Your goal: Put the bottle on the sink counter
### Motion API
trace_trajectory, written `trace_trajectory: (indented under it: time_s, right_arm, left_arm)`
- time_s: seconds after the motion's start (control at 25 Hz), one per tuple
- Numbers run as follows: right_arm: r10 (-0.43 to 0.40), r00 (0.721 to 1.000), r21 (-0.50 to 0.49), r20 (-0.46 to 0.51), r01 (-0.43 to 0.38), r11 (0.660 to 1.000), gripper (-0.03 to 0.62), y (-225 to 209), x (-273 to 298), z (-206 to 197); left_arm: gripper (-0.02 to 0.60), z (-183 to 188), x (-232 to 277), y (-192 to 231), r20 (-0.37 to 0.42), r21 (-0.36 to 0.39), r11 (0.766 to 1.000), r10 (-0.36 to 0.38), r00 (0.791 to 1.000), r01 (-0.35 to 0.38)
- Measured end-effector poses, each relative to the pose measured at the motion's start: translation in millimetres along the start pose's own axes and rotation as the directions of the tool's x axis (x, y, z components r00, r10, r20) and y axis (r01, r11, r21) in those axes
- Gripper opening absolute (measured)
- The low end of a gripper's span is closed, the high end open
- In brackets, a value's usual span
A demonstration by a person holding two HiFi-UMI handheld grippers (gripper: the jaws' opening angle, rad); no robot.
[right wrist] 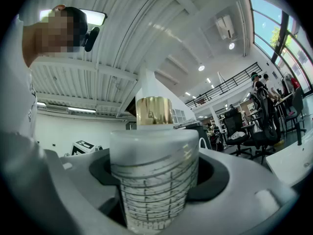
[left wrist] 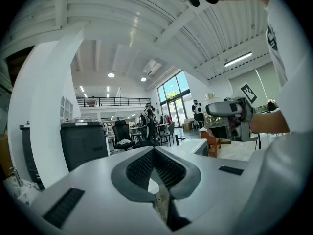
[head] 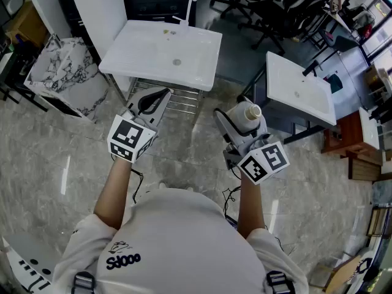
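Note:
My right gripper [head: 243,120] is shut on a white bottle [head: 250,115], held upright above the floor. In the right gripper view the bottle [right wrist: 154,180] fills the space between the jaws; it has thin dark line markings and a gold collar [right wrist: 154,111]. The white sink counter [head: 141,45] stands ahead and to the left, its faucet [head: 191,2] at the back edge. My left gripper [head: 154,100] hovers in front of the sink's near edge. Its jaws meet with nothing between them, as the left gripper view [left wrist: 155,153] shows.
A second white sink [head: 300,90] stands at the right. A marble-patterned cabinet [head: 64,72] is left of the sink counter, with a metal rack [head: 177,100] underneath the counter. Office chairs [head: 275,5] crowd the back. The floor is grey marble tile.

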State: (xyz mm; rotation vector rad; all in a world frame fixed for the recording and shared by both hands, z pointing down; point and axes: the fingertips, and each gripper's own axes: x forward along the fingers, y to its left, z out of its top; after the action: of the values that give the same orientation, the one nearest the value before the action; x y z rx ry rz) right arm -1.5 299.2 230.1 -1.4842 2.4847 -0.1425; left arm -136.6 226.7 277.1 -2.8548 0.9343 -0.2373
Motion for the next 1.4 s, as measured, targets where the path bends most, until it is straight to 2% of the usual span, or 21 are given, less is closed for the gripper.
trace_trajectory:
  time_s: [0.48, 1.2, 1.4]
  right_arm:
    - [0.029, 0.999, 0.006, -0.017, -0.028, 1.0, 0.353, -3, -9, -5]
    - [0.035, 0.997, 0.008, -0.074, -0.034, 0.999, 0.353, -57, -39, -12]
    - [0.023, 0.997, 0.006, -0.074, -0.023, 1.0, 0.353, -65, -30, -13]
  left_arm:
    - [0.005, 4, 6, -14, -0.008, 0.005, 1.0, -0.004, 1.0, 0.004]
    - [0.005, 8, 39, -54, -0.013, -0.007, 1.0, 0.016, 1.0, -0.016]
    - [0.005, 7, 48, -45, -0.013, 0.002, 1.0, 0.016, 1.0, -0.016]
